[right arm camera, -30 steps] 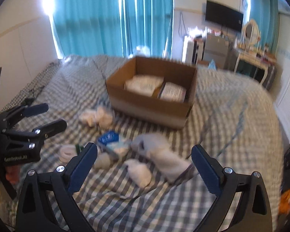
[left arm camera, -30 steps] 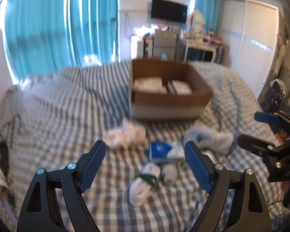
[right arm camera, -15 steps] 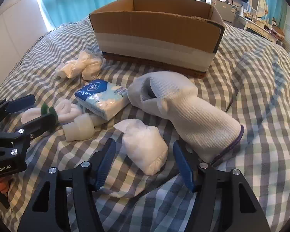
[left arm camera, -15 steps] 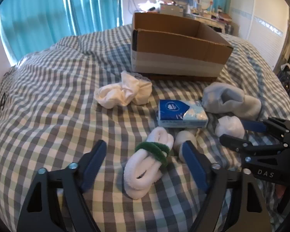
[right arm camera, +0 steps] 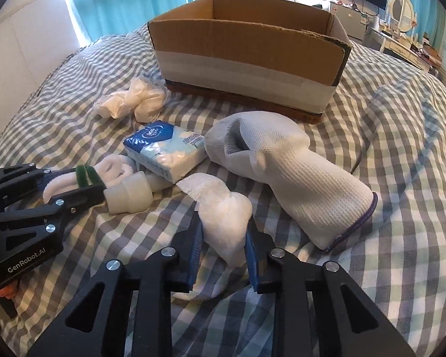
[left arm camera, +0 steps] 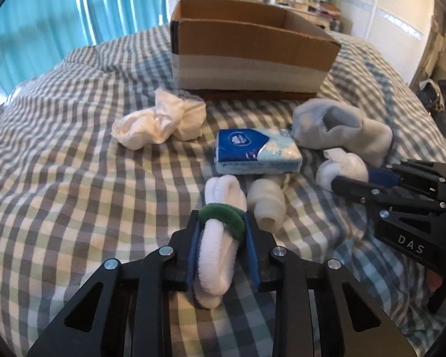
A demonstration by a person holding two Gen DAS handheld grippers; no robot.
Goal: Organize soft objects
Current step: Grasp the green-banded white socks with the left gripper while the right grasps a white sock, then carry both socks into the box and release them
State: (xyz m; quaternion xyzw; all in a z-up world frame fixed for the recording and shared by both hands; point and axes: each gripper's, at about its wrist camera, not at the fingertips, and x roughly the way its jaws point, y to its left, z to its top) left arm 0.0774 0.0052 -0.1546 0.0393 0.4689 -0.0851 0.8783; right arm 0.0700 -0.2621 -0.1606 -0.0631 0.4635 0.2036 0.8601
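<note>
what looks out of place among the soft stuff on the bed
The tissue pack is the odd one: a plastic-wrapped packet among socks. The cardboard box also has a ragged, torn top edge.

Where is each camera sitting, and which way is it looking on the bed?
Left wrist view: sits on the left gripper, looking forward and down across the checked bed toward the cardboard box; its own fingers squeeze a white sock roll with a green band.
Right wrist view: sits on the right gripper, facing the same box; its own fingers squeeze a white sock bundle.
Both views share the box, the blue tissue pack, the big grey-white sock, and each shows the other gripper.
</note>
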